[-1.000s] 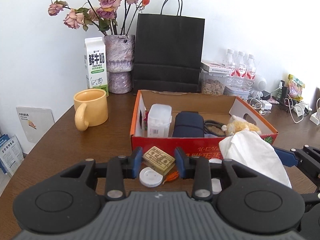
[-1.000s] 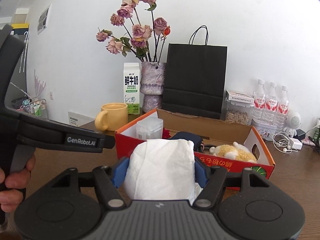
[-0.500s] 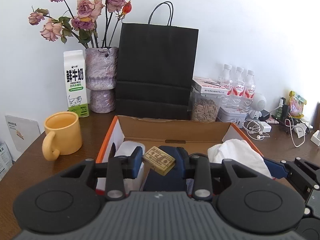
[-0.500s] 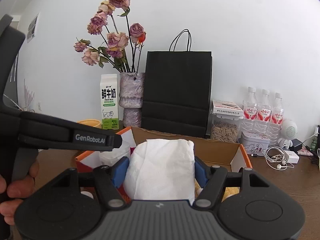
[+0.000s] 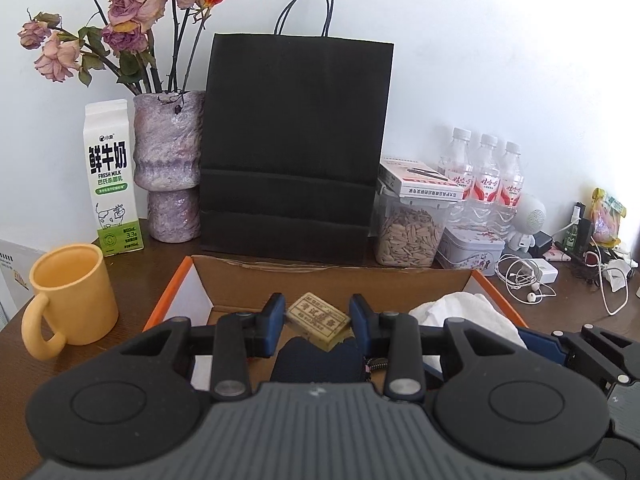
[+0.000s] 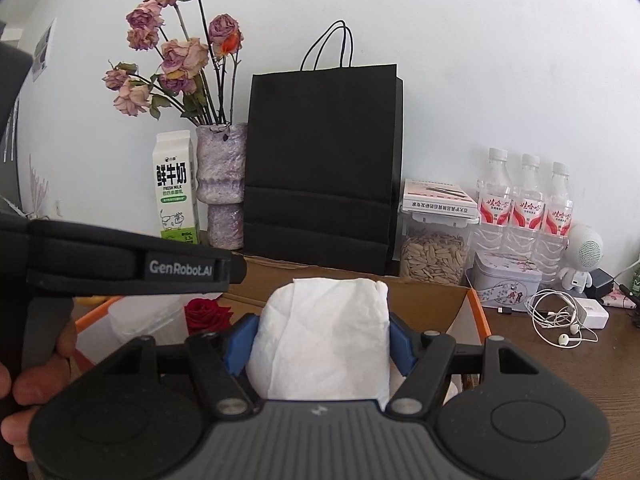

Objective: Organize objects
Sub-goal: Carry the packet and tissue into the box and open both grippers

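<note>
Above an orange-rimmed cardboard box point(image 5: 404, 280), the left gripper point(image 5: 318, 318) is clamping a small olive labelled block point(image 5: 318, 319); the right gripper point(image 6: 320, 338) is clamping a white tissue pack point(image 6: 326, 336).

Two wrist views over box point(image 5: 328, 276), wallward.

box floor point(image 5: 236, 280): mostly hidden by gripper body | person's hand point(image 6: 16, 392): cut off at left edge

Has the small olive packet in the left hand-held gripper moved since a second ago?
Yes. Clamped in the left hand-held gripper, the packet has gone forward from before the cardboard box's front wall to over its inside.
</note>
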`<action>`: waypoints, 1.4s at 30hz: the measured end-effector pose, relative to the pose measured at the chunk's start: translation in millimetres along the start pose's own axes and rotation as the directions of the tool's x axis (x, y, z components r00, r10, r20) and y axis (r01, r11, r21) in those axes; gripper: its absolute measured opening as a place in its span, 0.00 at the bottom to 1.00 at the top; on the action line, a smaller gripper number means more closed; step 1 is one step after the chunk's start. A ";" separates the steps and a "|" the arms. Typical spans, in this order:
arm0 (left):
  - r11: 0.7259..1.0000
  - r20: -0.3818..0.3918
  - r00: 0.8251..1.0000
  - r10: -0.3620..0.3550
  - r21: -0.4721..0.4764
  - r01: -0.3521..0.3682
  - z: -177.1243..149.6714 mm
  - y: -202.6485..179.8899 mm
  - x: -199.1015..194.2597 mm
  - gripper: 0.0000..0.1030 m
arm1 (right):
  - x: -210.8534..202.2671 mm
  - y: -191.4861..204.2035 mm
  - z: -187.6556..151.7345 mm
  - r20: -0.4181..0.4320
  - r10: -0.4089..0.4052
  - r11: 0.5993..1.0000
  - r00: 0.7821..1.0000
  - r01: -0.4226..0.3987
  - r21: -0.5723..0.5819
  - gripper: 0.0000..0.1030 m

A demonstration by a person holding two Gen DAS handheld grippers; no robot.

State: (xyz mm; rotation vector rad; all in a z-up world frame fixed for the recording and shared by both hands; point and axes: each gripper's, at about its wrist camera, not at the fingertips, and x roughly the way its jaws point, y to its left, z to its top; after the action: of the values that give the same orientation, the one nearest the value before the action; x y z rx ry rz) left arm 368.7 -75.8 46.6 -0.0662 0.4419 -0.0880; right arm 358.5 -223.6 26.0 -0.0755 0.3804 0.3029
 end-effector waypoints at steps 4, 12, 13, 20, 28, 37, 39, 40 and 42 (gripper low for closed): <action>1.000 -0.003 1.000 -0.001 0.010 0.001 2.7 0.3 9.8 0.35 | 12.1 -5.2 0.7 -0.010 -0.004 1.000 1.000 0.004 0.000 0.65; 1.000 -0.032 0.999 -0.001 0.020 0.002 0.0 0.2 16.1 0.68 | 22.2 -10.2 -1.7 -0.043 -0.019 1.000 0.999 0.020 0.013 0.75; 1.000 -0.026 1.000 0.004 0.020 -0.003 0.1 0.3 15.4 0.91 | 22.2 -10.8 -1.9 -0.046 -0.024 1.000 0.999 0.025 0.016 0.82; 1.000 -0.001 1.000 0.021 0.013 -0.021 1.9 0.2 9.7 1.00 | 18.7 -11.7 -2.0 -0.038 -0.028 0.999 0.999 0.029 0.033 1.00; 1.000 0.004 1.000 0.017 0.009 -0.017 1.9 -0.5 5.8 1.00 | 17.5 -10.6 -1.2 -0.036 -0.027 0.999 0.999 0.028 0.030 1.00; 1.000 0.023 0.999 0.023 -0.002 -0.023 -2.0 0.7 -17.4 1.00 | 0.6 -1.1 -4.8 -0.019 -0.036 0.999 0.999 0.037 0.014 1.00; 1.000 0.024 1.000 0.019 -0.004 -0.019 -4.5 1.0 -24.9 1.00 | -6.2 1.1 -7.1 -0.018 -0.035 0.999 0.999 0.035 0.014 1.00; 1.000 0.024 1.000 0.019 -0.004 -0.018 -5.9 1.1 -28.3 1.00 | -9.8 2.2 -8.3 -0.019 -0.035 0.999 0.999 0.035 0.015 1.00; 1.000 0.022 1.000 0.020 -0.009 -0.020 -8.5 1.7 -36.7 1.00 | -17.4 5.0 -10.7 -0.018 -0.034 0.999 0.999 0.035 0.014 1.00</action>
State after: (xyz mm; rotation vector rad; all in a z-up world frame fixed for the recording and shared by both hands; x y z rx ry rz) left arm 332.1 -70.8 54.4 -0.0709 0.4209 -0.0658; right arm 337.8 -225.1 22.5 -0.0705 0.3988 0.2655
